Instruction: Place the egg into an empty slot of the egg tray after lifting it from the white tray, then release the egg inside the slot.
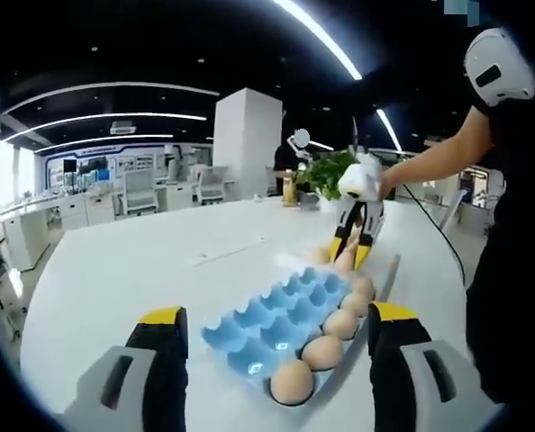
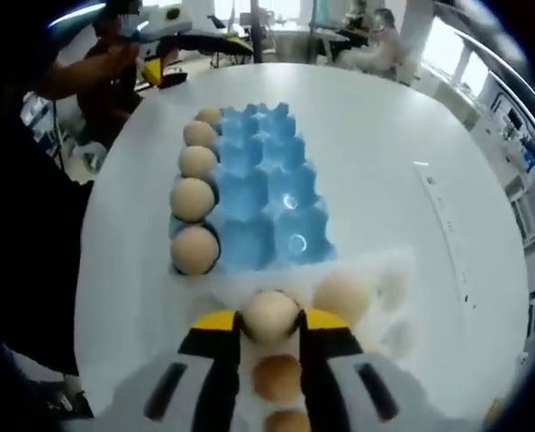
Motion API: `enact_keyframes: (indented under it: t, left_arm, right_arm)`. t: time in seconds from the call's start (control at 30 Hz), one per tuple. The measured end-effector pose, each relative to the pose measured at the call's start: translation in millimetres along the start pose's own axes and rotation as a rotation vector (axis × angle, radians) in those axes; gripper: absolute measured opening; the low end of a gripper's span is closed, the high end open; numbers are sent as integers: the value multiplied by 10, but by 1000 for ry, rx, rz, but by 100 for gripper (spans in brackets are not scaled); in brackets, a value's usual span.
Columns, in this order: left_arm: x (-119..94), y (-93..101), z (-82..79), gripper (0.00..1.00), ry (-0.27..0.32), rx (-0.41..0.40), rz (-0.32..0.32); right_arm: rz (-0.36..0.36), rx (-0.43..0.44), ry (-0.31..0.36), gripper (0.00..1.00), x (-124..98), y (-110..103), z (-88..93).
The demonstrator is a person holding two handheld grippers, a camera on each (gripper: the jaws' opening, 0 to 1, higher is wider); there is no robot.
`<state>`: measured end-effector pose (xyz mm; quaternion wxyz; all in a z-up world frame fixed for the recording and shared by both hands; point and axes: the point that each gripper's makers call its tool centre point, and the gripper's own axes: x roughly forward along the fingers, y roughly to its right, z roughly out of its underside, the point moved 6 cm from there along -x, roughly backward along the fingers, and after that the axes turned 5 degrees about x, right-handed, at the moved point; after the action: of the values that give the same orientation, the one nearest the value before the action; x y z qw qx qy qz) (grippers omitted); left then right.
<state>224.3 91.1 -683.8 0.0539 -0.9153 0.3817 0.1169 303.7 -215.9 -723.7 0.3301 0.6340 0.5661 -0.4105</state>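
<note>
In the right gripper view my right gripper (image 2: 270,320) is shut on a pale egg (image 2: 269,313) just above the white tray (image 2: 389,274). That tray also holds other eggs (image 2: 340,295), one more under the jaws (image 2: 276,378). Just beyond lies the blue egg tray (image 2: 272,193), its left column filled with several eggs (image 2: 194,200) and the other slots empty. In the left gripper view my left gripper (image 1: 278,317) is open over the near end of the blue egg tray (image 1: 267,324). The right gripper (image 1: 351,250) is at the tray's far end with an egg (image 1: 343,261).
Everything sits on a large white table (image 1: 114,279). A potted plant (image 1: 326,171) and a bottle (image 1: 289,187) stand at its far edge. The person's arm (image 1: 430,162) reaches in from the right. A thin strip (image 2: 434,202) lies on the table right of the egg tray.
</note>
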Motion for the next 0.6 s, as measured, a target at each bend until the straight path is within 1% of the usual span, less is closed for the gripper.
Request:
enact_keyframes:
  t: [0.07,0.17,0.23,0.3,0.33,0.4,0.6]
  left_arm:
    - [8,4,4,87,6,-2,3]
    - [25,14,19,87,3,-4,13]
    - [37,23,34,86,-2,-14,30]
    - [45,21,47,87,-9,-9,33]
    - [47,19,48,87,-8,-10,33]
    - [50,20,44,87,-8,-15,30]
    - [51,16,54,87,-6,-18,30]
  right_arm:
    - [10,11,15,25,-45,-14,11]
    - [32,5,27,25,-93,-19,33]
    - [26,37,56,25,-134,-24,18]
    - [40,38,79,25,-161,-16,0]
    - [36,44,78,25,-168,-21,-1]
    - [47,47,98,25,-174,-16,-23]
    - [51,54,134,25,-189,-37,-72]
